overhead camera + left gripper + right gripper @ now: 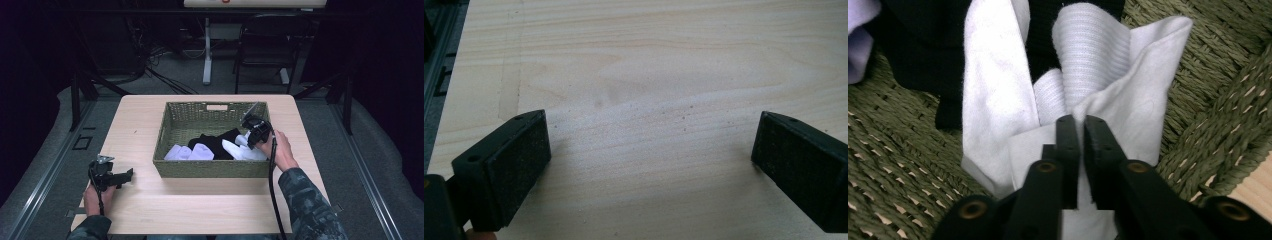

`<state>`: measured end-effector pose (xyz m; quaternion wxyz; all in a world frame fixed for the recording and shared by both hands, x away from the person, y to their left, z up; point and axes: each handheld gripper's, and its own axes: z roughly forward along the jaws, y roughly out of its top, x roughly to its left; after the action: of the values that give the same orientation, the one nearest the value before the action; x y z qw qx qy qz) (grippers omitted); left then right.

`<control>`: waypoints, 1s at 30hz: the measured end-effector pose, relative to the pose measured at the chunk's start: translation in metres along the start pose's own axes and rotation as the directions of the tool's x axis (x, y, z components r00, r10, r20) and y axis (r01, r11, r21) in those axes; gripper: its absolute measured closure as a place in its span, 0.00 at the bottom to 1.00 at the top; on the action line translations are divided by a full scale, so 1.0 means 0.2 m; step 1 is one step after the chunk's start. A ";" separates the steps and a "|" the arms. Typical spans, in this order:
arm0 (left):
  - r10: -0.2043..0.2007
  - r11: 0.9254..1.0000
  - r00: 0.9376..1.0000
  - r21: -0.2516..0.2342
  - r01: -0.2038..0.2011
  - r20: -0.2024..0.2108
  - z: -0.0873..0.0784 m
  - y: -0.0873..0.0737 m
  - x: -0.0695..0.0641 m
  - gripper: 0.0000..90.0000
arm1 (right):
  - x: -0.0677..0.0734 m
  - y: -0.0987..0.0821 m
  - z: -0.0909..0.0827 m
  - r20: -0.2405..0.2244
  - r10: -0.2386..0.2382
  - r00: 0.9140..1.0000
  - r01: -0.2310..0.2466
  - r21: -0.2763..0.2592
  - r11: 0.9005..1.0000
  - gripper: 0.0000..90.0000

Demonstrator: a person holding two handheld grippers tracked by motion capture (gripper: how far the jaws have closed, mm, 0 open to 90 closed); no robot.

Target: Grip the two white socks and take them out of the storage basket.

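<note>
Inside the woven basket [165,131], at its right end, my right gripper [1081,122] points down and is clenched on a fold of the white sock [1128,107], pads pinching the cloth. That sock lies on the basket floor against the right wall, touching a black sock [216,141] to its left; more white socks [189,152] sit at the near left of the pile. Near the table's [150,210] left corner, my left gripper [649,155] rests just above bare wood, jaws spread wide, nothing between them.
</note>
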<state>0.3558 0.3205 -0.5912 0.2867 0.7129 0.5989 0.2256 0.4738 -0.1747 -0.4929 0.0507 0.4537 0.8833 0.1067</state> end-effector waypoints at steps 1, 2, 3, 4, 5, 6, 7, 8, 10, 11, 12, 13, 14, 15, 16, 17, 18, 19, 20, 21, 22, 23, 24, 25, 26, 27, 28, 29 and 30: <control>-0.001 1.000 1.000 0.001 0.001 0.000 0.00 0.00 0.00 0.02 | -0.01 0.00 -0.01 -0.016 0.006 1.000 -0.006 -0.011 1.000 0.97; -0.001 1.000 1.000 0.001 0.001 0.000 0.00 0.00 0.00 0.02 | -0.01 -0.01 -0.02 -0.021 0.003 1.000 -0.004 -0.013 1.000 0.97; 0.000 1.000 1.000 0.000 0.000 0.000 0.00 0.00 0.00 0.02 | -0.02 -0.01 -0.03 -0.028 0.006 1.000 -0.007 -0.019 1.000 0.97; 0.000 1.000 1.000 0.000 0.000 0.000 0.00 0.00 0.00 0.02 | -0.02 -0.01 -0.04 -0.036 0.013 0.999 -0.014 -0.026 1.000 0.97; -0.001 1.000 1.000 0.001 0.001 0.000 0.00 0.00 0.00 0.02 | -0.03 -0.02 -0.05 -0.038 0.016 0.999 -0.018 -0.034 0.999 0.97; 0.000 1.000 1.000 0.000 0.000 0.000 0.00 0.00 0.00 0.02 | -0.03 -0.02 -0.07 -0.040 0.017 0.999 -0.018 -0.034 0.999 0.97; -0.001 1.000 1.000 0.001 0.001 0.000 0.00 0.00 0.00 0.02 | -0.04 -0.01 -0.10 -0.052 0.007 0.999 -0.008 -0.022 1.000 0.97; -0.001 1.000 1.000 0.000 0.001 0.000 0.00 0.00 0.00 0.02 | -0.04 -0.01 -0.11 -0.045 0.008 0.999 -0.009 -0.028 1.000 0.97; 0.000 1.000 1.000 0.000 0.000 0.000 0.00 0.00 0.00 0.02 | -0.05 -0.01 -0.15 -0.047 0.006 0.999 -0.008 -0.040 0.999 0.97; -0.001 1.000 1.000 0.001 0.001 0.000 0.00 0.00 0.00 0.02 | -0.05 -0.01 -0.17 -0.050 0.012 0.999 -0.014 -0.046 0.999 0.97; -0.001 1.000 1.000 0.000 0.001 0.000 0.00 0.00 0.00 0.02 | -0.05 -0.01 -0.18 -0.053 0.014 0.998 -0.017 -0.052 0.999 0.97; -0.001 1.000 1.000 0.000 0.001 0.000 0.00 0.00 0.00 0.02 | -0.05 0.00 -0.21 -0.050 0.006 0.999 -0.009 -0.060 0.998 0.97; -0.001 1.000 1.000 0.001 0.001 0.000 0.00 0.00 0.00 0.02 | -0.05 0.00 -0.22 -0.050 0.007 0.999 -0.010 -0.069 0.998 0.97; 0.000 1.000 1.000 0.000 0.000 0.000 0.00 0.00 0.00 0.02 | -0.05 0.01 -0.25 -0.051 -0.004 0.999 0.001 -0.062 0.998 0.97; -0.001 1.000 1.000 0.000 0.001 0.000 0.00 0.00 0.00 0.02 | -0.05 0.01 -0.28 -0.051 -0.012 0.999 0.008 -0.064 0.998 0.97; -0.001 1.000 1.000 0.001 0.001 0.000 0.00 0.00 0.00 0.02 | -0.04 0.02 -0.29 -0.049 -0.009 0.999 0.006 -0.073 0.997 0.97; -0.001 1.000 1.000 0.000 0.001 0.000 0.00 0.00 0.00 0.02 | -0.04 0.02 -0.31 -0.047 -0.014 0.999 0.010 -0.078 0.997 0.97; -0.001 1.000 1.000 0.000 0.001 0.000 0.00 0.00 0.00 0.02 | -0.03 0.03 -0.33 -0.050 -0.015 0.999 0.011 -0.088 0.996 0.97; -0.001 1.000 1.000 0.000 0.001 0.000 0.00 0.00 0.00 0.02 | -0.03 0.04 -0.35 -0.047 -0.015 0.999 0.010 -0.105 0.994 0.97; -0.001 1.000 1.000 0.001 0.001 0.000 0.00 0.00 0.00 0.02 | -0.03 0.05 -0.38 -0.042 -0.029 0.999 0.025 -0.098 0.995 0.97; -0.001 1.000 1.000 0.001 0.001 0.000 0.00 0.00 0.00 0.02 | -0.02 0.06 -0.40 -0.042 -0.035 0.999 0.030 -0.105 0.994 0.97; -0.001 1.000 1.000 0.001 0.001 0.000 0.00 0.00 0.00 0.02 | -0.02 0.06 -0.43 -0.040 -0.032 0.999 0.027 -0.118 0.993 0.97; -0.001 1.000 1.000 0.001 0.001 0.000 0.00 0.00 0.00 0.02 | -0.01 0.07 -0.45 -0.037 -0.029 0.999 0.025 -0.125 0.992 0.97; 0.000 1.000 1.000 0.000 0.000 0.000 0.00 0.00 0.00 0.02 | -0.01 0.08 -0.47 -0.035 -0.040 0.999 0.035 -0.135 0.990 0.97; -0.001 1.000 1.000 0.001 0.001 0.000 0.00 0.00 0.00 0.02 | -0.01 0.09 -0.49 -0.036 -0.038 0.999 0.032 -0.133 0.991 0.97; 0.000 1.000 1.000 0.000 0.000 0.000 0.00 0.00 0.00 0.02 | 0.00 0.09 -0.52 -0.026 -0.046 0.999 0.042 -0.138 0.990 0.97; -0.001 1.000 1.000 0.000 0.001 0.000 0.00 0.00 0.00 0.02 | 0.00 0.10 -0.53 -0.026 -0.047 0.999 0.042 -0.142 0.989 0.97; -0.001 1.000 1.000 0.001 0.001 0.000 0.00 0.00 0.00 0.02 | 0.01 0.11 -0.55 -0.029 -0.051 0.998 0.046 -0.151 0.987 0.97; -0.001 1.000 1.000 0.001 0.001 0.000 0.00 0.00 0.00 0.02 | 0.01 0.11 -0.57 -0.028 -0.053 0.998 0.049 -0.150 0.987 0.97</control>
<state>0.3557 0.3204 -0.5912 0.2866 0.7128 0.5993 0.2250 0.4688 -0.1761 -0.3764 0.0732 0.4241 0.8849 0.1784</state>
